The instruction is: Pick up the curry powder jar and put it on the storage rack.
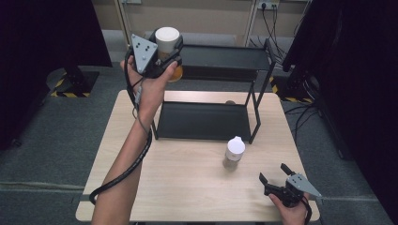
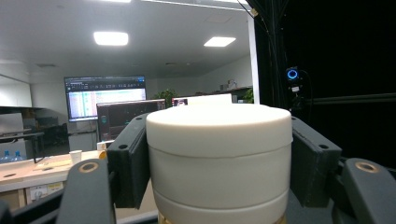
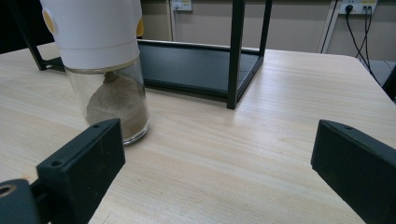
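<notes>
Here the left gripper is clamped on a white-capped jar, held up above the black shelf rack's upper tier, cap between both jaws. Right gripper rests at the table's near edge, jaws apart, holding nothing, with a second jar near it.

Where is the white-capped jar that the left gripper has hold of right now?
In the high view the white-capped jar is held up in the left gripper, above the left end of the black rack's top shelf, well clear of the table.
</notes>
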`<state>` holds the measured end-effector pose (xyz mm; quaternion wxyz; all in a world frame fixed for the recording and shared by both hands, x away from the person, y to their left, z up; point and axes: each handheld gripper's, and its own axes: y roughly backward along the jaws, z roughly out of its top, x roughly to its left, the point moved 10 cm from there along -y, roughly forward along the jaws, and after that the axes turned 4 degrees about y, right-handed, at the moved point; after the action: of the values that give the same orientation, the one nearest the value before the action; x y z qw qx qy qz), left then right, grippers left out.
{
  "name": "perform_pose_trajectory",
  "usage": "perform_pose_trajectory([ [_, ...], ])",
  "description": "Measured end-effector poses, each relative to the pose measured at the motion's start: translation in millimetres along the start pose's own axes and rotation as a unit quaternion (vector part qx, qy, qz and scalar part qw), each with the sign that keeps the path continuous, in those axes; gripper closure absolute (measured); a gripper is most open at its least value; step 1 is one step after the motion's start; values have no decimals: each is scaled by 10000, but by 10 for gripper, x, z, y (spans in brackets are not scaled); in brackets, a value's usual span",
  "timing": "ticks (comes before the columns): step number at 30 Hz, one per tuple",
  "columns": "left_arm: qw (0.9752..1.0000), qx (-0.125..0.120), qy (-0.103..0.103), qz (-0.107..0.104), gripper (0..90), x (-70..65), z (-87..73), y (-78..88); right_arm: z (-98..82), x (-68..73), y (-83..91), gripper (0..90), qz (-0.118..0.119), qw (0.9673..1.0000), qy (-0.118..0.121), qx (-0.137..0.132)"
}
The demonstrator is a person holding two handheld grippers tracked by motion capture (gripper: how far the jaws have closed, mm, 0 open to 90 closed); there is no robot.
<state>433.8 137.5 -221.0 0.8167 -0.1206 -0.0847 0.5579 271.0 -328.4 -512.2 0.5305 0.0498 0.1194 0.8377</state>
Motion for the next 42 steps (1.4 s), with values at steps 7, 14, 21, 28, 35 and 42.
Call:
perform_pose_trajectory([
  [7,10000,62,54,53,331,64,-45,-148,-1,-3,1,32,13,10000,-3,-8],
  [14,9999,69,48,72,332,107,-20,-255,0,-5,0,32,30,10000,-11,-4],
  [21,9999,43,66,63,331,163,-23,-410,-1,-6,1,32,32,10000,0,-5],
  [28,9998,116,-87,143,332,258,-52,-588,-2,-9,2,32,47,10000,-9,-15],
  [35,9996,209,47,191,331,318,-129,-697,-3,-9,3,32,68,10000,-2,-22],
  [42,9994,220,-66,259,331,366,-194,-779,-3,-9,3,32,75,10000,-1,-20],
])
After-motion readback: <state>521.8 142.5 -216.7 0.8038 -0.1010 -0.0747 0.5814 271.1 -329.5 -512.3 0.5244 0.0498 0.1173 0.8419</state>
